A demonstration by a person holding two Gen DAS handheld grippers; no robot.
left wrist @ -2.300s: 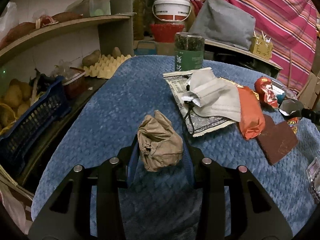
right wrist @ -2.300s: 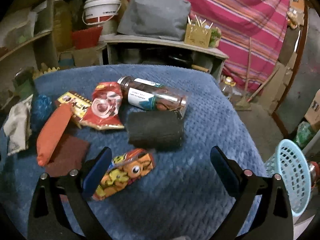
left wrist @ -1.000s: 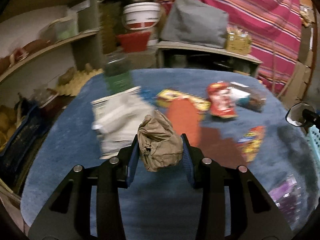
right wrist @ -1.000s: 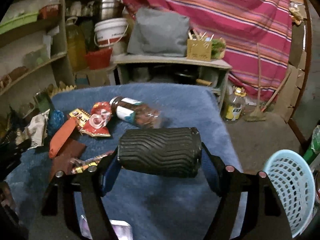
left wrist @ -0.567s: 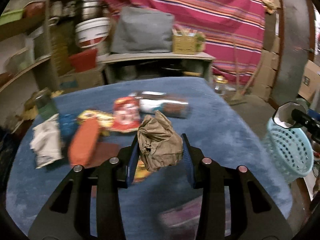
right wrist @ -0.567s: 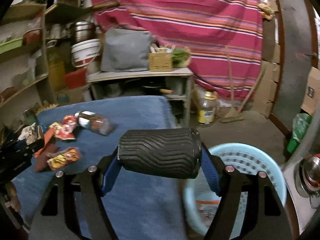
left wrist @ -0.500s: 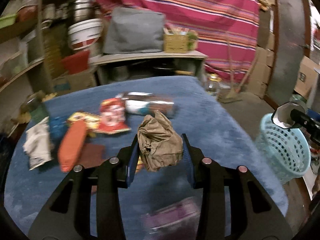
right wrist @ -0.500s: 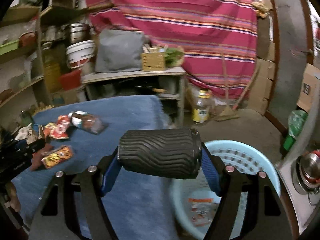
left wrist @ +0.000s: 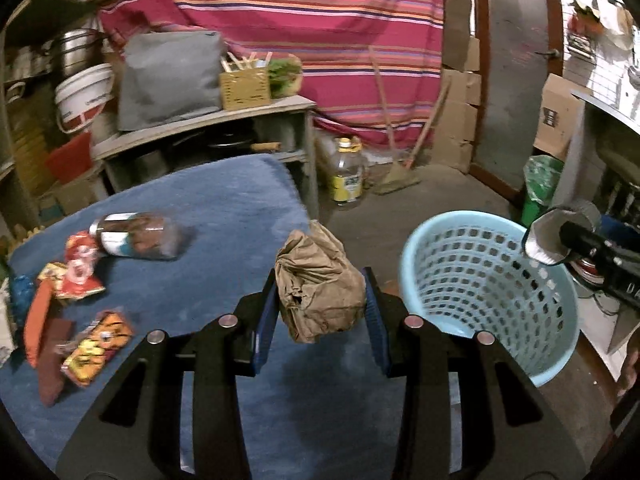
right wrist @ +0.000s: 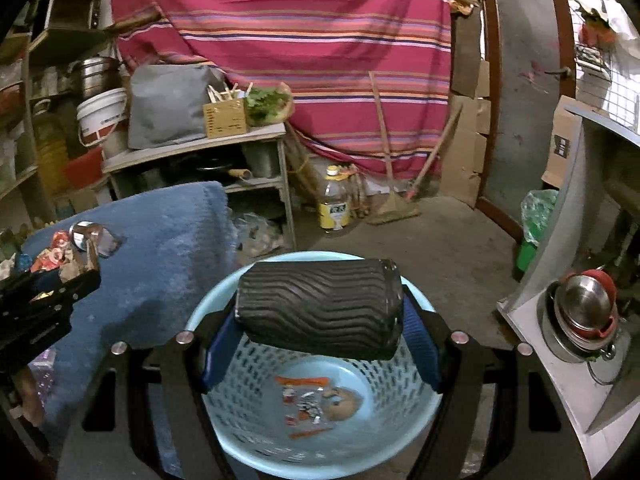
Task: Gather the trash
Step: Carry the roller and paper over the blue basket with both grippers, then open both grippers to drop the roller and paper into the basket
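Observation:
My left gripper (left wrist: 320, 312) is shut on a crumpled brown paper wad (left wrist: 320, 284), held over the right edge of the blue-covered table (left wrist: 224, 208). The light blue basket (left wrist: 492, 292) stands on the floor to its right. My right gripper (right wrist: 320, 340) is shut on a black ribbed paper cup (right wrist: 318, 308) lying sideways, right above the light blue basket (right wrist: 320, 440), which holds a flattened wrapper (right wrist: 316, 404). The cup also shows at the right edge of the left wrist view (left wrist: 560, 236).
On the table lie a jar on its side (left wrist: 136, 236), a red wrapper (left wrist: 80, 268), an orange packet (left wrist: 34, 316) and a colourful snack packet (left wrist: 96, 340). Behind stand a shelf unit (right wrist: 200, 152), an oil bottle (right wrist: 334, 200), a broom and metal bowls (right wrist: 580, 312).
Both grippers swung right from above the table toward the basket, each keeping its load. The right one now hangs over the basket; the left one has reached the table's right edge.

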